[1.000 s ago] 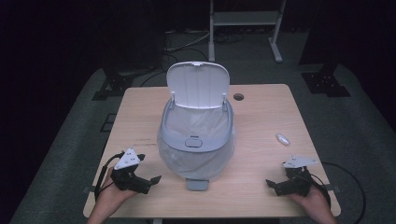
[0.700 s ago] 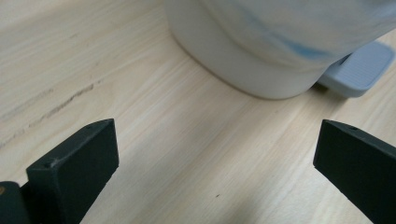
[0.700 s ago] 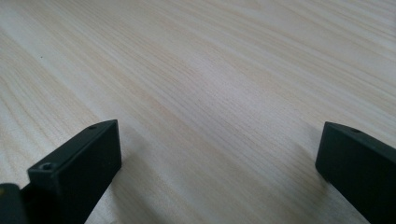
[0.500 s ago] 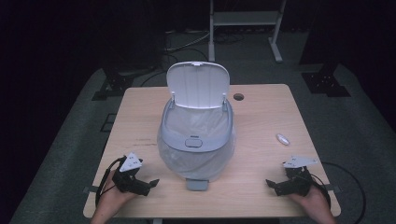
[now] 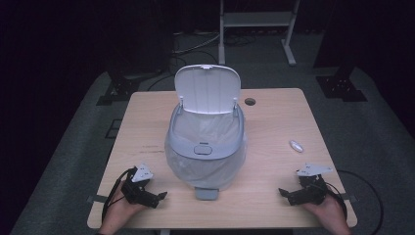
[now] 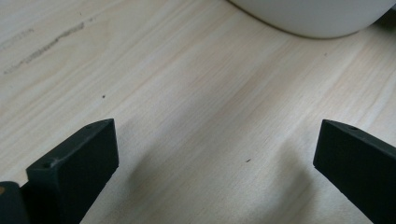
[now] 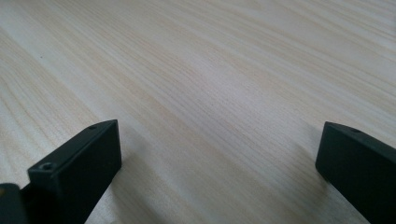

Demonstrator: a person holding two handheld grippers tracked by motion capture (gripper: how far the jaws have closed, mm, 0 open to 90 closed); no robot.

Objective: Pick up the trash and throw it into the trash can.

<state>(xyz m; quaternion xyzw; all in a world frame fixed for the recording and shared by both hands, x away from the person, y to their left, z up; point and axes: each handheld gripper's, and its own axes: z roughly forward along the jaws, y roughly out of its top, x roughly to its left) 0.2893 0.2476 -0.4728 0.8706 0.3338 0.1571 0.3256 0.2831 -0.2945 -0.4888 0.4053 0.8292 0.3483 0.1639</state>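
bin (image 5: 205, 147) stands between grippers, capsule (image 5: 295, 146) rightward.

1. The left gripper (image 5: 159, 197) has been drawn back toward the near edge of the table (image 5: 274, 127) and now lies lower in the high view than 1 second ago.
2. It has also been shifted slightly rightward, toward the foot of the white bin (image 5: 205, 147).
3. The left hand (image 5: 120, 215) has been pulled partly out of view.

Lab/recording studio: lone wooden table (image 5: 274, 122) on grey carpet (image 5: 73, 147), black backdrop, metal stand frame (image 5: 257, 19), floor cables (image 5: 193, 46).
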